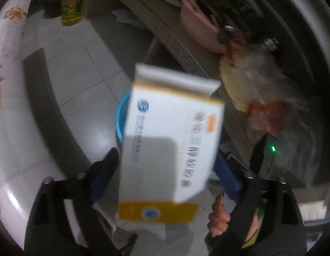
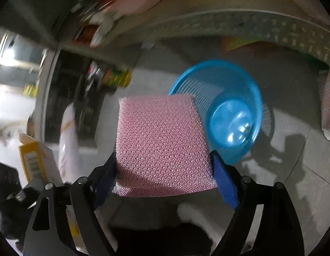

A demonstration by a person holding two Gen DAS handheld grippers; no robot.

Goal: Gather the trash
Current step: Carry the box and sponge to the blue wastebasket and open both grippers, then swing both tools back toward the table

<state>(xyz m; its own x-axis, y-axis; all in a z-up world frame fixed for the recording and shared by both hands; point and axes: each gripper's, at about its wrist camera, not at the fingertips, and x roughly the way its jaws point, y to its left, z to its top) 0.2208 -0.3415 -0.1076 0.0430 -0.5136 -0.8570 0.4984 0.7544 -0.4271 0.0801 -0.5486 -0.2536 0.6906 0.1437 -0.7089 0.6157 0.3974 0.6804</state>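
Wastebasket (image 2: 226, 111), blue mesh, sits on the tiled floor (image 2: 292, 153) ahead and right of the right tongs (image 2: 165, 166), which clamp a pink scouring sponge (image 2: 162, 145). Left tongs (image 1: 167, 166) grip a medicine box (image 1: 171, 140), long axis pointing forward, basket rim just behind it; right looks nearer.

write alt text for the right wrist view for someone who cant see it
The right hand-held gripper grips a pink mesh scrubbing pad between its blue fingers, just in front of a blue plastic wastebasket on the grey tiled floor. At far left, a white and yellow carton shows.
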